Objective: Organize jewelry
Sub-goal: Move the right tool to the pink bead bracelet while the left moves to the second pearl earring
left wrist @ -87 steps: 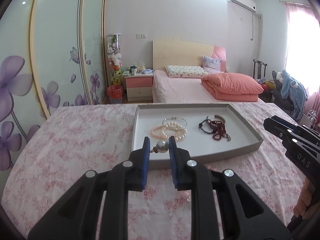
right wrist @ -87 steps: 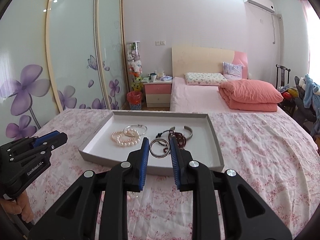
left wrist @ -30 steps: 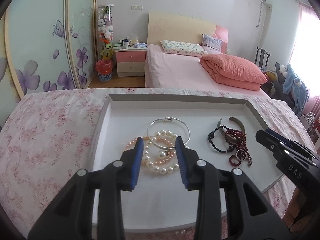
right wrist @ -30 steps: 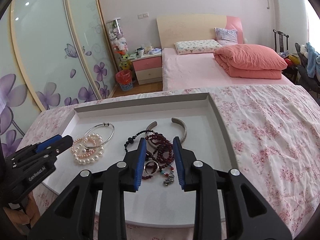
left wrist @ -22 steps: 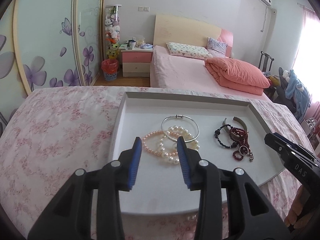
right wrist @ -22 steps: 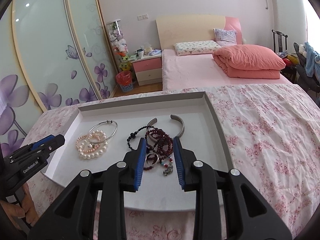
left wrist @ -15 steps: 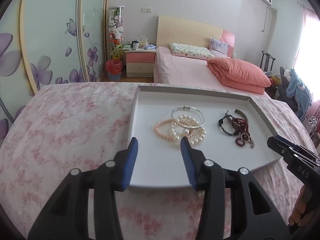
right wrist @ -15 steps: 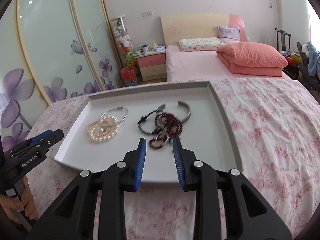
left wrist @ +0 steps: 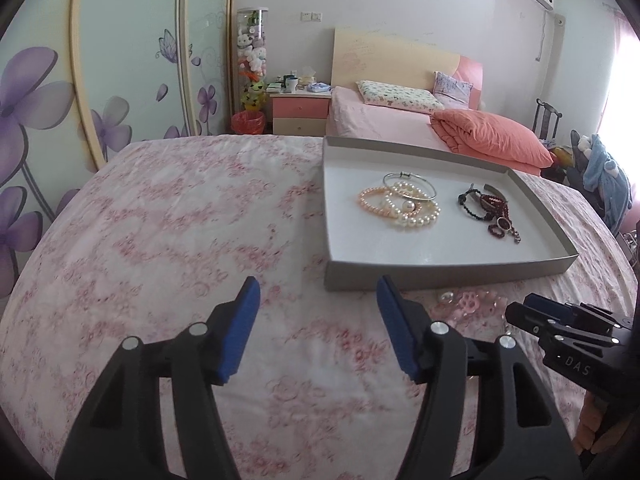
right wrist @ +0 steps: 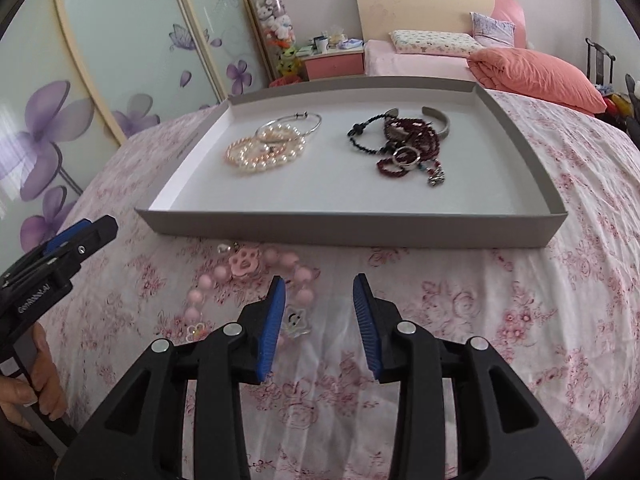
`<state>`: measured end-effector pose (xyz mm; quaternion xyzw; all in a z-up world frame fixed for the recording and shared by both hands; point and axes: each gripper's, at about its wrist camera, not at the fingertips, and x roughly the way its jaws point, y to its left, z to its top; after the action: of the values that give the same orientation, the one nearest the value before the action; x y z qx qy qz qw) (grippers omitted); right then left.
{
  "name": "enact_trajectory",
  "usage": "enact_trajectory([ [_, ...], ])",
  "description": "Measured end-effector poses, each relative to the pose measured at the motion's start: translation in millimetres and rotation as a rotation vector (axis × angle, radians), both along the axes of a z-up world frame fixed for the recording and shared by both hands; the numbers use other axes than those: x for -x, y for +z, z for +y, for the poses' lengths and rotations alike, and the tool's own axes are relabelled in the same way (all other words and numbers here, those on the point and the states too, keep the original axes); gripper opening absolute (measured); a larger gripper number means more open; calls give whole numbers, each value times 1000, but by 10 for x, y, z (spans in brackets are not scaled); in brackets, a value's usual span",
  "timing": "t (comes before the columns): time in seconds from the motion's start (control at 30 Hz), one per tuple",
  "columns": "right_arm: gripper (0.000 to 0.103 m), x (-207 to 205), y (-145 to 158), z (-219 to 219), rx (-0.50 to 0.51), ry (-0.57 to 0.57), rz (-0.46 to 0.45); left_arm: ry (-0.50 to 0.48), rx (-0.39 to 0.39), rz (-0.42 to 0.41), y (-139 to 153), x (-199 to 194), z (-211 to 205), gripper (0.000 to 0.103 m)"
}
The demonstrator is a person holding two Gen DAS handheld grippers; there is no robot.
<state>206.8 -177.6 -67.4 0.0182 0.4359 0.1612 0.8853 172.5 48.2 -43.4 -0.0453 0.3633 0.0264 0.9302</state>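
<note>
Both grippers had pulled back off the tray (right wrist: pixel 352 232) since a second earlier and hung over the floral sheet (left wrist: pixel 168 216) in front of it. The left gripper (left wrist: pixel 318 324) had just been opening; its jaws stood wide apart with only sheet between them. The right gripper (right wrist: pixel 319 320) had also been opening, its jaws parted and empty, the left pad just beside a pink bead chain (right wrist: pixel 256 268) that lay on the sheet against the tray's near wall. A small pale charm (right wrist: pixel 295 320), perhaps a star, lay by that pad. In the tray, pearl bracelets (right wrist: pixel 264 152) with a wire bangle (right wrist: pixel 308 126) sat left, and dark bead strands (right wrist: pixel 404 144) with a metal cuff (right wrist: pixel 440 120) sat right.
</note>
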Motion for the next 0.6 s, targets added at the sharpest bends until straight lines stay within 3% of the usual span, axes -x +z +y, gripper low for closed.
enact_trajectory([
  [0.23, 37, -9, -39, 125, 92, 14, -20, 14, 5, 10, -8, 57, 72, 61],
  [0.4, 20, 45, -42, 185, 145, 53, -46, -6, 2, 20, -35, 49, -14, 61],
  [0.6, 16, 108, -30, 11, 157, 39, -44, -45, 1, 38, -80, 33, -180, 63],
])
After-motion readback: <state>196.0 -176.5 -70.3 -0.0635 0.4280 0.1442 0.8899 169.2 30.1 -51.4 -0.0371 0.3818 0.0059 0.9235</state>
